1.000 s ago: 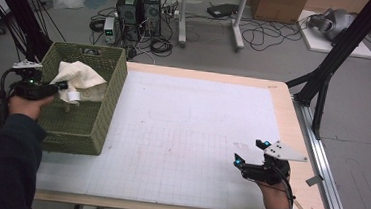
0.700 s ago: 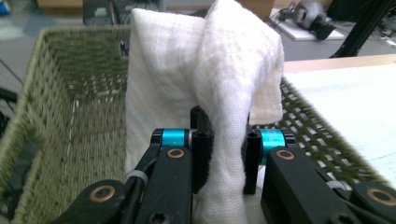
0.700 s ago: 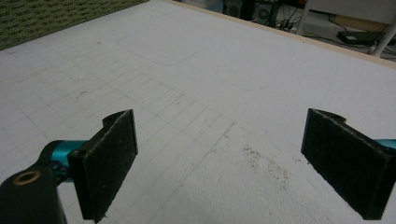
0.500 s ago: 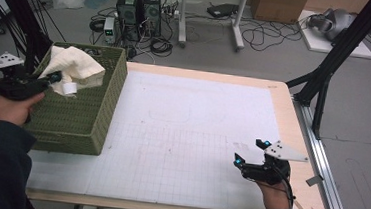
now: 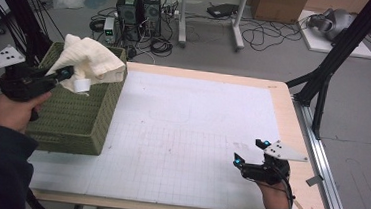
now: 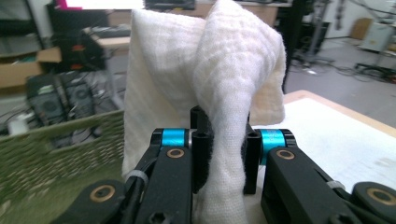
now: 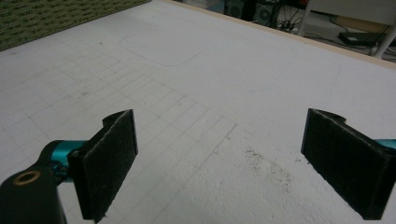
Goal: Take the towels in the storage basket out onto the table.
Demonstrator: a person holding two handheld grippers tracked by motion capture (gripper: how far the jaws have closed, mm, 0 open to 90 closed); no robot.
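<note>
The cloth (image 5: pixel 92 63) hangs above the far end of the green basket (image 5: pixel 79 121), pinched by one fold in our left gripper (image 5: pixel 66 73). Most of it bunches up over the basket's rim, and a white label dangles just below the jaws.

We judge the main risk to be the grip itself. In the left gripper view only a narrow ridge of cloth (image 6: pixel 224 107) runs between the pads, so the soft weave could creep out under its own weight and drop back into the basket (image 6: pixel 51 154). A quick swing toward the table (image 5: pixel 196 135) would make that more likely. The trailing folds could also catch on the woven rim as they cross it and tug the fold loose. If the cloth is set down bunched like this, it may land in a heap that needs sorting out before anything else can be done with it.

Our left gripper (image 6: pixel 219 154) is nearly closed, its jaws squeezed on that fold and touching nothing else. Our right gripper (image 5: pixel 250 152) sits at the near right of the table with its jaws spread wide. In the right gripper view its pads (image 7: pixel 109 156) hover just over the gridded mat with nothing between them. It is well apart from the cloth, so it cannot help if the fold slips.
</note>
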